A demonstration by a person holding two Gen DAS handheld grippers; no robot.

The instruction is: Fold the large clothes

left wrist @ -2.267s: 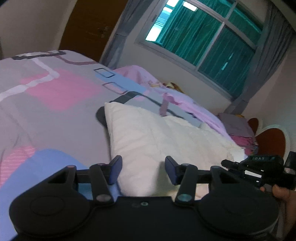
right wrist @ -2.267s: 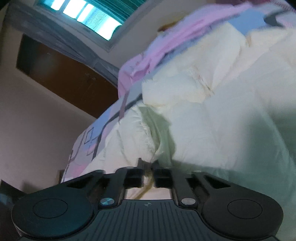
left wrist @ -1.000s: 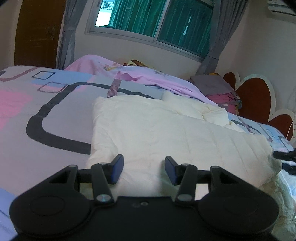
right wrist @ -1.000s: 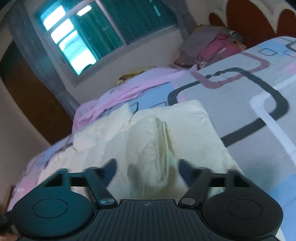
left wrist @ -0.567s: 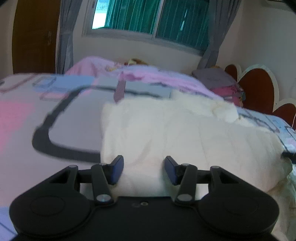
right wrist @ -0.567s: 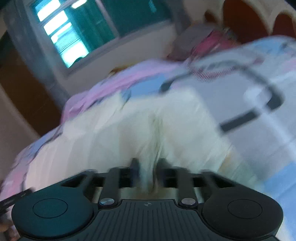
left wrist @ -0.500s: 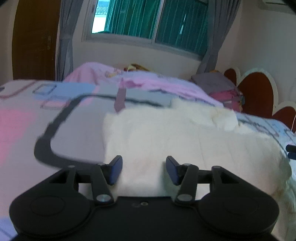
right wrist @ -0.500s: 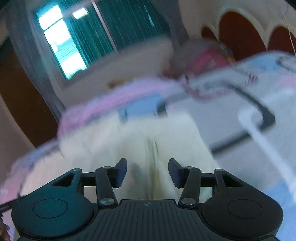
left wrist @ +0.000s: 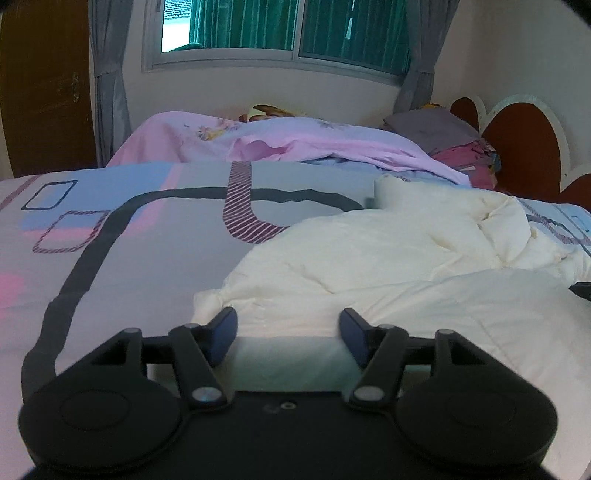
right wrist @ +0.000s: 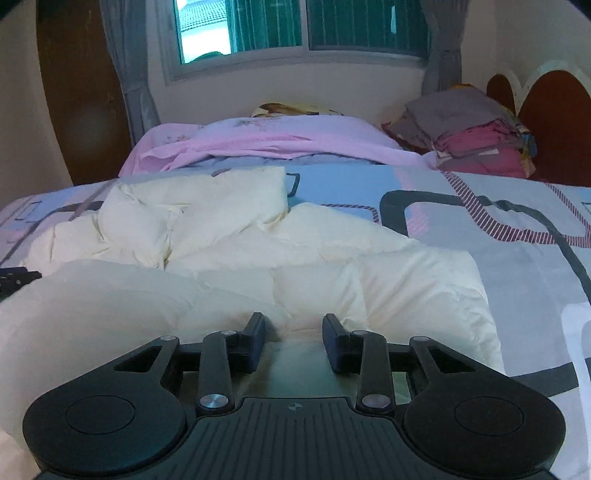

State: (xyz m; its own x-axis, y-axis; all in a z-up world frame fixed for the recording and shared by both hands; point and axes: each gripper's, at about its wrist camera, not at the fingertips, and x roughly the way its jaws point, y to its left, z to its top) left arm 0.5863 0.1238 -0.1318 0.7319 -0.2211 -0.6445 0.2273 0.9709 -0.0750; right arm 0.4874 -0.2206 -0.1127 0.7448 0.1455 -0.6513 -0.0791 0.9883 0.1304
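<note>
A large cream quilted garment (left wrist: 406, 266) lies partly folded on the patterned bed. In the right wrist view it (right wrist: 258, 266) fills the middle and left. My left gripper (left wrist: 288, 328) is open, low at the garment's near left edge, with cloth between the fingers but not pinched. My right gripper (right wrist: 293, 334) is open at the near edge, fingers resting on the cloth at a fold seam. The tip of the other gripper shows at the right edge of the left view (left wrist: 581, 290) and the left edge of the right view (right wrist: 14, 278).
The bedspread (left wrist: 110, 236) is grey with pink, blue and black shapes. A pink sheet (left wrist: 295, 144) lies bunched at the far side. Folded clothes (right wrist: 469, 133) are stacked by the red headboard (right wrist: 554, 122). A window (left wrist: 288, 26) and wooden door (left wrist: 40, 85) stand behind.
My right gripper was shut on the cream cloth, opened, shut briefly and is open again. Both grippers have dropped low to the garment's near edge. The left stayed open throughout.
</note>
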